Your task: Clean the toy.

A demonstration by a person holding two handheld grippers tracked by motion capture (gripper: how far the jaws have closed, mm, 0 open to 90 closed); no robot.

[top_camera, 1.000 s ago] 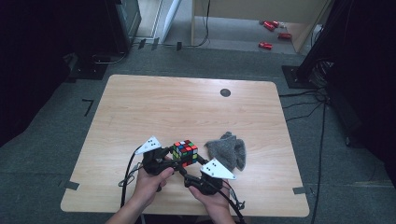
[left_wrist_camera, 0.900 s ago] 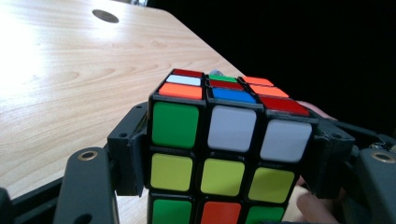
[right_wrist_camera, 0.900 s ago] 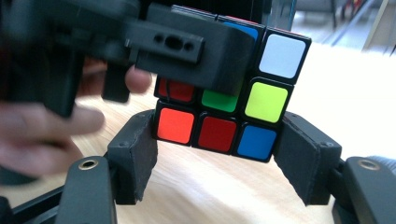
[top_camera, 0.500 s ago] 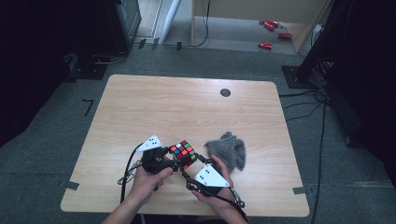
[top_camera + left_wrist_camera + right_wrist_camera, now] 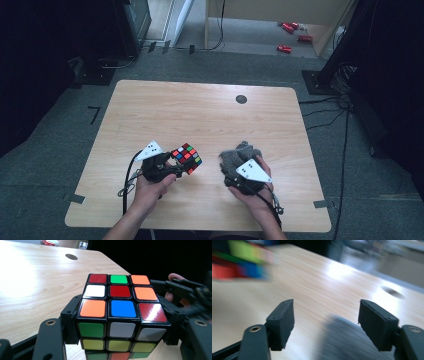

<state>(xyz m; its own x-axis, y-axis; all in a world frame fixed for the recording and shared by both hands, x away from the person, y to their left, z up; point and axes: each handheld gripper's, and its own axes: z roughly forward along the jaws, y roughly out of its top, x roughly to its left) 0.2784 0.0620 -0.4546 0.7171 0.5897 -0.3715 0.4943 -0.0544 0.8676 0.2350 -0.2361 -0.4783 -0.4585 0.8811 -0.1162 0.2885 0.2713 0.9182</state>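
A scrambled Rubik's cube (image 5: 186,158) is clamped between the jaws of my left gripper (image 5: 172,167), held just above the wooden table (image 5: 200,115). In the left gripper view the cube (image 5: 117,315) sits between both black jaws, with a red centre on its top face. My right gripper (image 5: 239,175) stands open over a crumpled grey cloth (image 5: 235,157). The right gripper view is blurred; its jaws stand wide apart around the grey cloth (image 5: 347,342), and the cube (image 5: 239,262) shows as a smear at top left.
A round dark hole (image 5: 241,99) lies near the table's far edge. Cables trail from both grippers toward the near edge. Red objects (image 5: 285,48) lie on the floor beyond the table. Tape marks sit at the table's near corners.
My right gripper has drawn away from the cube to the right and now stands over the grey cloth. The left gripper still holds the cube.
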